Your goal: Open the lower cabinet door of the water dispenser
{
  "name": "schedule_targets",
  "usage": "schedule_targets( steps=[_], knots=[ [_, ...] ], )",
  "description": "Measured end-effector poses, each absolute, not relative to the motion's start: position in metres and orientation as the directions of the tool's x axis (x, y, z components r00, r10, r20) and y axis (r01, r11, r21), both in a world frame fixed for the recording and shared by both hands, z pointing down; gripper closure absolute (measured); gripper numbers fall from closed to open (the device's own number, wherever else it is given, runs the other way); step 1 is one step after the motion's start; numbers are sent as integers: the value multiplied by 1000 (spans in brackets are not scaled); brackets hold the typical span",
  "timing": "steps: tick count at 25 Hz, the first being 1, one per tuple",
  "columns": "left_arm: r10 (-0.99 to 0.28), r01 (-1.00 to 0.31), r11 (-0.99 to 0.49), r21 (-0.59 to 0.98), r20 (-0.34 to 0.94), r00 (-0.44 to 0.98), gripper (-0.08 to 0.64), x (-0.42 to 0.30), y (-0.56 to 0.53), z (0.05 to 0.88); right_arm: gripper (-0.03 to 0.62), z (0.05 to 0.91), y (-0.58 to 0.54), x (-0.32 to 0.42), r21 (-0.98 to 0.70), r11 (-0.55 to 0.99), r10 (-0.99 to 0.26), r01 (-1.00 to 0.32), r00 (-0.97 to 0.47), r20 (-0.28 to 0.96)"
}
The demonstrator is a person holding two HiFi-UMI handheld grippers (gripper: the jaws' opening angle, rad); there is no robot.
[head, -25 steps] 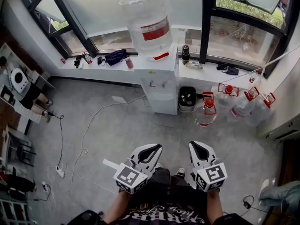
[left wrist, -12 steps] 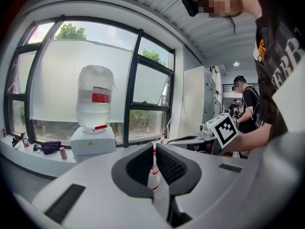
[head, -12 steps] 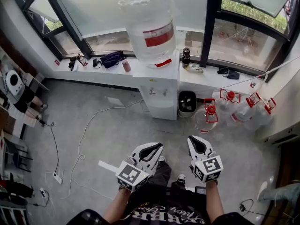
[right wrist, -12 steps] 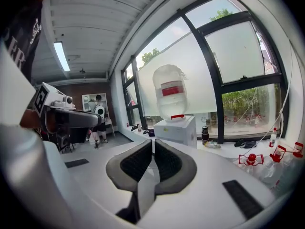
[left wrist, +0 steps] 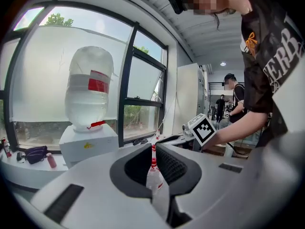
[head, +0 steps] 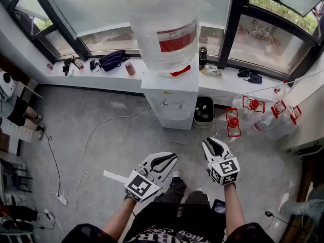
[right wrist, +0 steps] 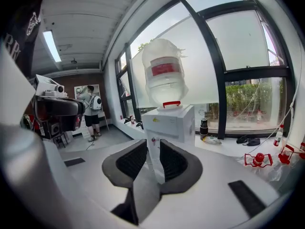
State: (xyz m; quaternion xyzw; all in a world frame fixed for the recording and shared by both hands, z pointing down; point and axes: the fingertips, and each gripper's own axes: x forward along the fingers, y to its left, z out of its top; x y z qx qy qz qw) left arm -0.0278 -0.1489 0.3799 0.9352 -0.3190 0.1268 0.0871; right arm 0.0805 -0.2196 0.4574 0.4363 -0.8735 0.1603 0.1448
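The water dispenser stands white at the upper centre of the head view, against the window sill and well apart from both grippers. The top edge cuts off its bottle. The lower cabinet door shows only as a steeply foreshortened white strip, and its seams are unreadable. In both gripper views the gripper bodies hide it. The left gripper has its jaws a slit apart and is empty. The right gripper has its jaws opening with nothing between them.
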Motion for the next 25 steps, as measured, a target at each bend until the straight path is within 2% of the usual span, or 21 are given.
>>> schedule_targets(
  steps=[5, 14, 19, 25],
  knots=[
    [-534, -589, -801, 109, 316, 784, 531, -28, -176, 416, 471, 518, -257, 84, -167, 554, -698, -815, -565, 441],
    [-533, -609, -784, 118, 374, 759, 531, -5, -240, 490, 465, 640, -313, 121, -261, 497, -666, -827, -557, 496],
    [-517, -605, -784, 135, 397, 758, 531, 18, -271, 537, 432, 695, -340, 129, -210, 552, -618, -807, -565, 547],
    [-520, -620, -776, 117, 437, 734, 531, 44, -299, 609, 406, 760, -371, 134, -224, 610, -574, -760, -619, 536]
  ],
)
